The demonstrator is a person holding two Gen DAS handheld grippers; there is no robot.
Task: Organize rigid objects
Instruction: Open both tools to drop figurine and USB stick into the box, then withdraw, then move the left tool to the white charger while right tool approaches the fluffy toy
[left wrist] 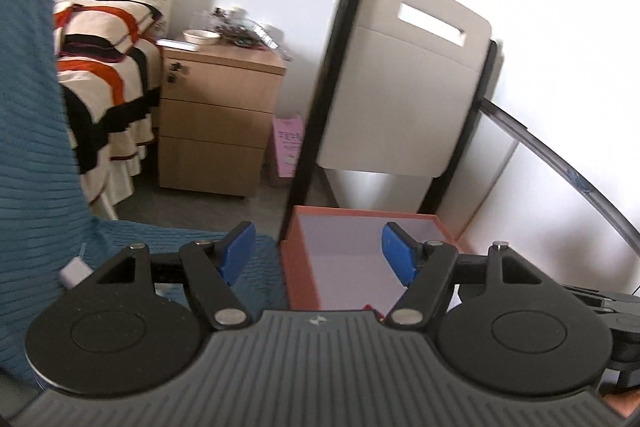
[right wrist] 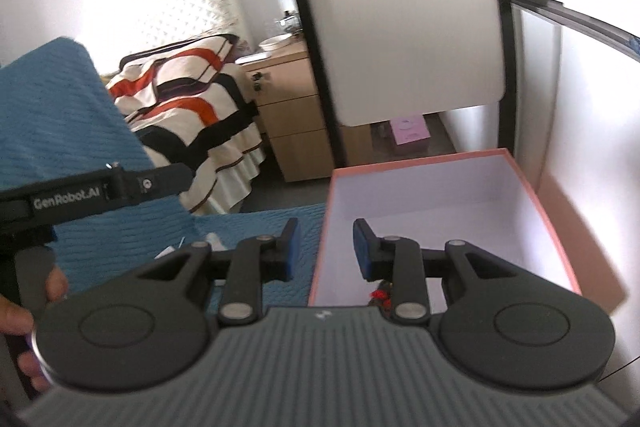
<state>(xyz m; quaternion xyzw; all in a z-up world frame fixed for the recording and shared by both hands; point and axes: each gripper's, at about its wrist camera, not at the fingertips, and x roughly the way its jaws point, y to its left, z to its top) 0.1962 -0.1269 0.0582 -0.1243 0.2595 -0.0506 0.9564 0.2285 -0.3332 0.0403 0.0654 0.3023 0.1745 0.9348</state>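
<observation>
A salmon box with a white inside stands open on the blue cloth. My left gripper hangs above the box's near left corner, its blue pads far apart with nothing between them. In the right wrist view the box lies ahead and to the right. My right gripper hovers over its left wall, jaws a small way apart and empty. A small red and black object shows at the box's near end, mostly hidden by the gripper; its red edge peeks out in the left wrist view.
A bed with a striped blanket, a wooden nightstand and a folded white panel on a black frame stand behind the box. A pink bag sits on the floor. A hand holds the left tool's handle.
</observation>
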